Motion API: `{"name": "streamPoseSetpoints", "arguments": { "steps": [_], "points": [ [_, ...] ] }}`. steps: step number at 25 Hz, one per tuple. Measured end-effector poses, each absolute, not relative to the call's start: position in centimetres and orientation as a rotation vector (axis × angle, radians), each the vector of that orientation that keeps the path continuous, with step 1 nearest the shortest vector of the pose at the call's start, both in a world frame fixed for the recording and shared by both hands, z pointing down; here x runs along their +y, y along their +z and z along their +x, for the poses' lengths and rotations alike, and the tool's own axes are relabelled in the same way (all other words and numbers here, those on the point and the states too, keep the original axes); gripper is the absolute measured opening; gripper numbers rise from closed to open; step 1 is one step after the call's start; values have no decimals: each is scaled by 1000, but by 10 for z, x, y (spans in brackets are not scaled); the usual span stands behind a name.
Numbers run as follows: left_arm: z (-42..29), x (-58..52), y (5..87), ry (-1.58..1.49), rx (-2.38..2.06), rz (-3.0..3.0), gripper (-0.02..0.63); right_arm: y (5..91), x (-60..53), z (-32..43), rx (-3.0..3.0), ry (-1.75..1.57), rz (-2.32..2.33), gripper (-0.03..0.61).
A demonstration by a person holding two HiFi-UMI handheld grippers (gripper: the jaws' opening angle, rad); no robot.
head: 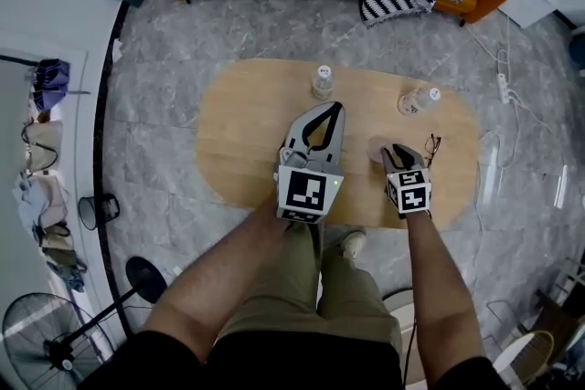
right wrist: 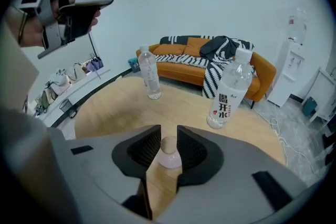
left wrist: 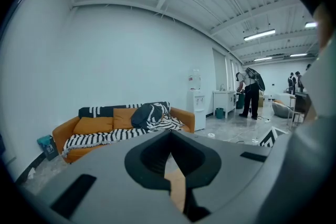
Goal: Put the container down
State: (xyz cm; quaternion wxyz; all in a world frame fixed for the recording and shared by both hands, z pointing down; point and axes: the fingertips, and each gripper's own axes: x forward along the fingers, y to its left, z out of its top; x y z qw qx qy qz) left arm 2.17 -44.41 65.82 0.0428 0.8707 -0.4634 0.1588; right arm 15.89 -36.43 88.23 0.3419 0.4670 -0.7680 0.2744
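Container sits on the worktop; I judge the task done. Right gripper: jaws apart, empty. Left gripper: jaws closed.

Left tool, right tool: both grey, black ribbed pads, black-and-white marker cubes; green light on left. Olive trousers, black short sleeves, pale shoe.

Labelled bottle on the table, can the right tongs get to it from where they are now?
Probably yes. The labelled bottle stands upright ahead of the right tongs, with bare table between. The tongs are open and empty; the small pink container sits on the table below them.
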Motion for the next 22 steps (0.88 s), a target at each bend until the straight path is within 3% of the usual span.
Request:
{"name": "streamPoseSetpoints", "arguments": {
  "steps": [4,22],
  "points": [
    [21,-435,634,458,-1444,2660,14,834,-359,158,-2046,653,1250,17],
    [24,-395,513,316,-1525,2665,14,609,-350,157,-2354,452,1441,14]
  ]
}}
